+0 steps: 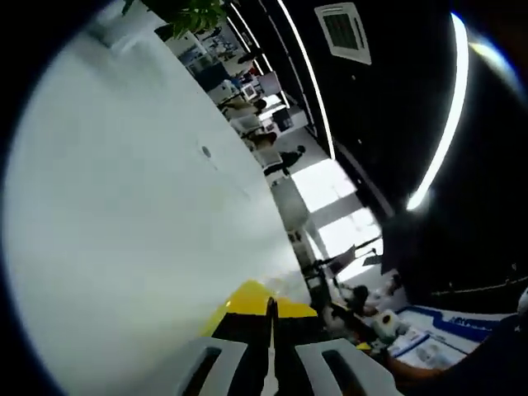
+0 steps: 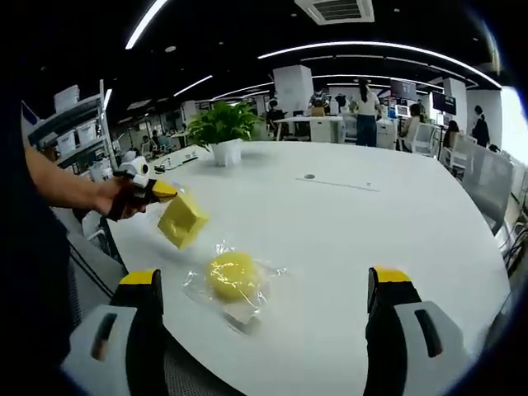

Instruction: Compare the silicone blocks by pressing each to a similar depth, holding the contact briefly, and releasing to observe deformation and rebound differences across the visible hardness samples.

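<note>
Yellow silicone, a square block (image 2: 182,219), is pinched in the left gripper (image 2: 157,191), which enters the right gripper view from the left in a person's hand (image 2: 115,198). The block hangs tilted above the white table (image 2: 355,223), near its left edge. In the left gripper view the same block (image 1: 252,301) shows as a yellow wedge just past the two jaws, which stand almost together with a thin sliver between them — clamped on the block's near side.

A second sample, a round yellow silicone piece (image 2: 232,275) in a clear plastic bag (image 2: 247,309), lies flat on the table near its front edge, just below the held block and apart from it. It sits between the right gripper (image 2: 264,289) jaws in the picture but ahead of them — they are spread wide, yellow-tipped, touching nothing.

A potted plant (image 2: 221,130) in a white pot stands toward the far left of the table. People stand at desks beyond the far edge.
</note>
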Motion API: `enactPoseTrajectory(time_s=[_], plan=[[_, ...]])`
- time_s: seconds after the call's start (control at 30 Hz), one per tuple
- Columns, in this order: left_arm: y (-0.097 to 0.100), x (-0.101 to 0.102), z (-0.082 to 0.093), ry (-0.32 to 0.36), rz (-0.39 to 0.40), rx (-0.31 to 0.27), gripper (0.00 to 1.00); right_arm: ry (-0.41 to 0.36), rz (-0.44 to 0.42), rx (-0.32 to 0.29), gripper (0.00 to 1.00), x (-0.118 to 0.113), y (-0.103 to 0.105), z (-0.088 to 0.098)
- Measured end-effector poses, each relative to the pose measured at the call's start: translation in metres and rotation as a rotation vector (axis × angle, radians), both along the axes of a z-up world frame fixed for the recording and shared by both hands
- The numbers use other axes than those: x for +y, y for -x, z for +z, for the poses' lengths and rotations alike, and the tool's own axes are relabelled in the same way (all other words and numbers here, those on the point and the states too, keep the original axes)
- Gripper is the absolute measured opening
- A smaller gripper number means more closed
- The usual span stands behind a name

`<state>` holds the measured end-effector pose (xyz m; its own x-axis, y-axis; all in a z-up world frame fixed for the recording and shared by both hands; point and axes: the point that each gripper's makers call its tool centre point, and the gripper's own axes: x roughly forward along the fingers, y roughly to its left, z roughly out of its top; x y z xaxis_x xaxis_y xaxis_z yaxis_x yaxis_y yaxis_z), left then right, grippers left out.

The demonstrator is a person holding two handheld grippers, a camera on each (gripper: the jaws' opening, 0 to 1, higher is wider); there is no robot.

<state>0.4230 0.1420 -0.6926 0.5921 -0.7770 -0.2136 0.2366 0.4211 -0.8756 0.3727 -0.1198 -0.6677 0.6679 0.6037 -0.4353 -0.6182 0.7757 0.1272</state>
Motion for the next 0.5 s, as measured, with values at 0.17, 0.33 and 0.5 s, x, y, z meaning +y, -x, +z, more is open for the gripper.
enactPoseTrajectory(time_s=[0.17, 0.33, 0.5], plan=[[-0.009, 0.019, -0.022, -0.133, 0.032, 0.012, 0.00, 0.001, -0.004, -0.014, 0.97, 0.001, 0.004, 0.005], [-0.015, 0.027, -0.026, -0.163, 0.027, 0.003, 0.00, -0.006, -0.009, -0.022, 0.97, 0.000, 0.006, 0.010], [-0.017, 0.035, -0.034, -0.233, 0.026, -0.020, 0.00, -0.010, -0.008, -0.027, 0.97, -0.001, 0.006, 0.011]])
